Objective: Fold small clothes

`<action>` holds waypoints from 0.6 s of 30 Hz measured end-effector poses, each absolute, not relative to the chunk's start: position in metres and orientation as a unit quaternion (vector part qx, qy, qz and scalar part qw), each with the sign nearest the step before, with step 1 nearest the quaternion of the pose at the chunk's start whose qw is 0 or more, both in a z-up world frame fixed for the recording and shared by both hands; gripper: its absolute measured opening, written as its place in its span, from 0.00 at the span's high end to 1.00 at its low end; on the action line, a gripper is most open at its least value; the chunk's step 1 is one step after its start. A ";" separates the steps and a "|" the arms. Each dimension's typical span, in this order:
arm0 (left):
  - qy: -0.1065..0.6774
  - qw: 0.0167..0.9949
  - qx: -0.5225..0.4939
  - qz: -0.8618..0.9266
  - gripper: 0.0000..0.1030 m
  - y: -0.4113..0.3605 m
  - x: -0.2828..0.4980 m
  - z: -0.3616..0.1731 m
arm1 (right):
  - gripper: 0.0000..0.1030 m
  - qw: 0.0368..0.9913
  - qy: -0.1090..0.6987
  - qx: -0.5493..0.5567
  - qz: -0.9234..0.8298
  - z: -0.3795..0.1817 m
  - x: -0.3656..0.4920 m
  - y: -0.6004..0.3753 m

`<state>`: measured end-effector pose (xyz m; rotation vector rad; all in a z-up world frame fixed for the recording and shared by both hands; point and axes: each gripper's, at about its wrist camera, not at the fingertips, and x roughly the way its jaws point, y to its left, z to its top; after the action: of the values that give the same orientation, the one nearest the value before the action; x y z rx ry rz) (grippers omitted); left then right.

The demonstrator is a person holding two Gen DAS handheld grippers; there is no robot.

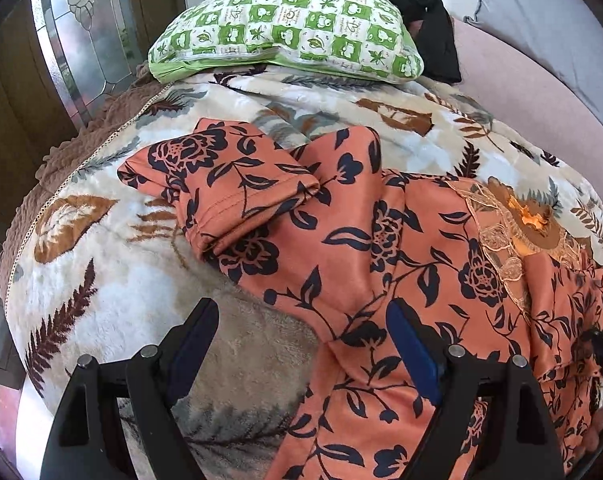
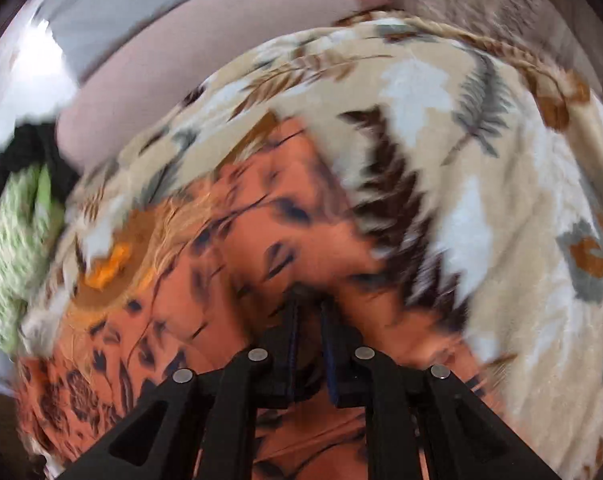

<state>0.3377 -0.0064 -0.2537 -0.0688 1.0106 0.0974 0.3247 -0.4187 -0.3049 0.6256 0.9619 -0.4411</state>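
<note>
An orange garment (image 1: 341, 240) printed with dark navy flowers lies spread on a leaf-patterned blanket (image 1: 101, 264). Its left sleeve (image 1: 237, 184) is folded in over the body, and a lace neckline (image 1: 513, 232) shows to the right. My left gripper (image 1: 301, 328) hovers open above the garment's lower left part, nothing between its blue pads. In the blurred right wrist view the same orange garment (image 2: 261, 256) bunches up around my right gripper (image 2: 309, 300), whose narrow jaws are shut on a fold of it.
A green-and-white checked pillow (image 1: 285, 28) lies at the blanket's far end, with black clothing (image 1: 433, 28) behind it. A pink sofa seat (image 1: 521, 96) and a grey cushion (image 1: 549, 12) lie to the right. A glass-panelled door (image 1: 85, 36) stands at the left.
</note>
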 end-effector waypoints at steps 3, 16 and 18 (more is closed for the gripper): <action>0.485 0.872 -0.038 0.056 0.16 0.001 0.342 -0.255 | 0.86 0.817 0.477 0.314 -0.081 -0.293 0.345 -0.352; 0.479 0.875 -0.036 0.060 0.16 0.009 0.339 -0.254 | 0.86 0.845 0.436 0.238 -0.199 -0.264 0.343 -0.387; 0.477 0.877 -0.026 0.057 0.16 0.003 0.338 -0.253 | 0.86 0.824 0.473 0.185 -0.250 -0.287 0.354 -0.403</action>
<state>0.3384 0.0034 -0.2530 -0.0550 0.9953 0.1188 0.3535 -0.4031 -0.2871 0.3931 1.0059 -0.5319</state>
